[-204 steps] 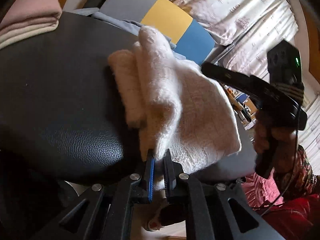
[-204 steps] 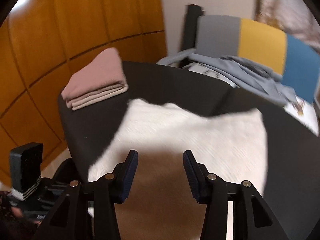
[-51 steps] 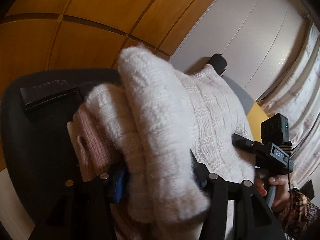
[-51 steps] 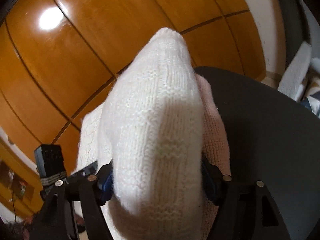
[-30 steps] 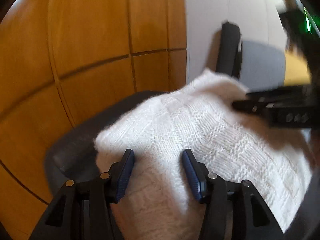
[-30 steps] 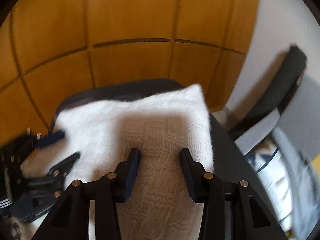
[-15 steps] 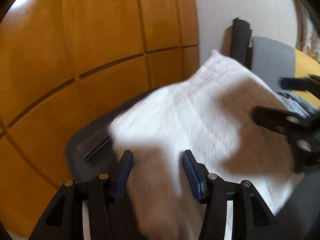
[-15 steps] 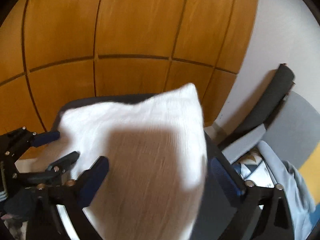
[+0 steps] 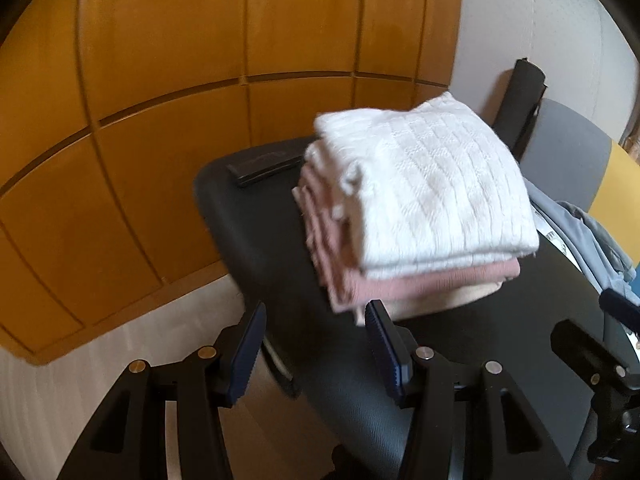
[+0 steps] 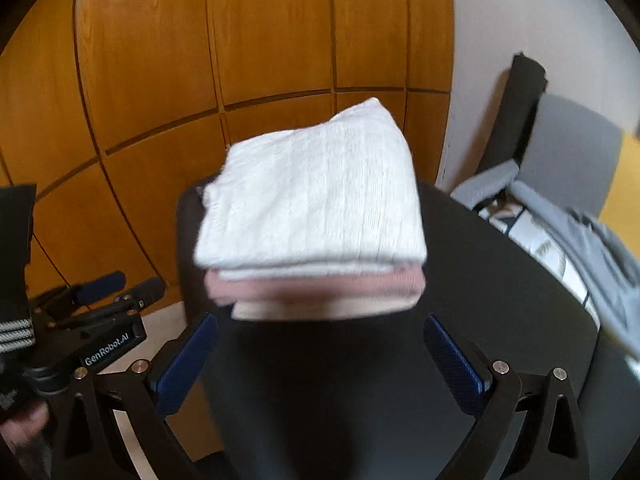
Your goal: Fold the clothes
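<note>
Orange wood panelling (image 9: 160,80) backs a black leather table (image 10: 480,280), where the folded white knitted sweater (image 9: 424,184) tops a folded pink garment (image 9: 420,284). Both tongs, left (image 9: 316,348) and right (image 10: 320,356), gape wide and empty. A crumpled grey garment (image 10: 592,248) probably awaits folding.

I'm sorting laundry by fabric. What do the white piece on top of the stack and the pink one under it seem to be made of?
The white sweater looks like a thick, soft knit, perhaps wool or acrylic: a raised checkered stitch pattern and fuzzy edges show. The pink garment below looks like a finer, matte knit with faint ribbing; motion blur leaves the fibre open.
</note>
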The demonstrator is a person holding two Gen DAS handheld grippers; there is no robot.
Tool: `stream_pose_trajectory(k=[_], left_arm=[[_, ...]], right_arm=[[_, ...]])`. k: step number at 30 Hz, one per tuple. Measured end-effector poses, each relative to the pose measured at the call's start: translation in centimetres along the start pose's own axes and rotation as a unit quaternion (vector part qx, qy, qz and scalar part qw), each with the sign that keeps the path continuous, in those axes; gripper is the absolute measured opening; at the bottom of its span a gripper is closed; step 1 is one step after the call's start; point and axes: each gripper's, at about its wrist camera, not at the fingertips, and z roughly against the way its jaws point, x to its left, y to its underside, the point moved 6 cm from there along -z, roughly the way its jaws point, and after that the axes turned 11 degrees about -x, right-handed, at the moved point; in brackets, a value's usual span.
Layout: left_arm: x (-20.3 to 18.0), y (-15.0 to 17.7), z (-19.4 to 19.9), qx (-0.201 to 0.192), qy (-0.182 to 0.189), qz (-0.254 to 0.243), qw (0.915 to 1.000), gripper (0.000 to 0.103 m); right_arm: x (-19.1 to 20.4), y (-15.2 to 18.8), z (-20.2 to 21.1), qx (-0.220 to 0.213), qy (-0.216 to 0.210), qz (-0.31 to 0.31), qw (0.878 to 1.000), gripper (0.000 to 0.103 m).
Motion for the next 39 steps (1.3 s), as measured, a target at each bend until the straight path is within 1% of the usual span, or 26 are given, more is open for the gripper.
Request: stream_pose_trajectory(k=[4,10,16,21,28,31,35,39], left_arm=[[0.2,0.6,2.2,-0.005,-0.005,0.006,1.0000,0.053],[0.2,0.8,4.4,-0.022,-0.013,-0.005,0.9997,0.053],[0.1,1.8,4.8,-0.012,0.010,0.001,0.9999,0.053],[-0.2,1.9,5.0,-0.013,-0.010,-0.018,0.9997,0.053],[-0.5,1.5,5.8,-0.020,-0.009,-0.009,0.9997,0.053],[-0.5,1.5,6.0,-0.019,-0.023,-0.007,0.9995,0.053],[-0.9,1.7,6.2,-0.012,-0.019,-0.004,0.9997,0.053],[-1.3,1.8,6.4,-0.008,-0.004,-0.002,1.0000,0.053]], right_arm=[[0.2,0.6,2.1,-0.003,-0.002,-0.027,1.000,0.103],[1.2,0.9,4.1,-0.007,-0.003,-0.026,1.000,0.103],[2.3,1.1,5.0,-0.010,0.000,-0.019,1.000,0.103],[2.7,1.1,5.8,-0.014,0.002,-0.014,1.000,0.103],[2.5,1.2,7.1,-0.022,0.007,-0.014,1.000,0.103],[2.3,1.3,7.5,-0.024,0.010,-0.013,1.000,0.103],[1.8,1.7,7.9,-0.023,0.015,-0.014,1.000,0.103],[1.7,1.7,8.2,-0.025,0.015,-0.018,0.999,0.103]])
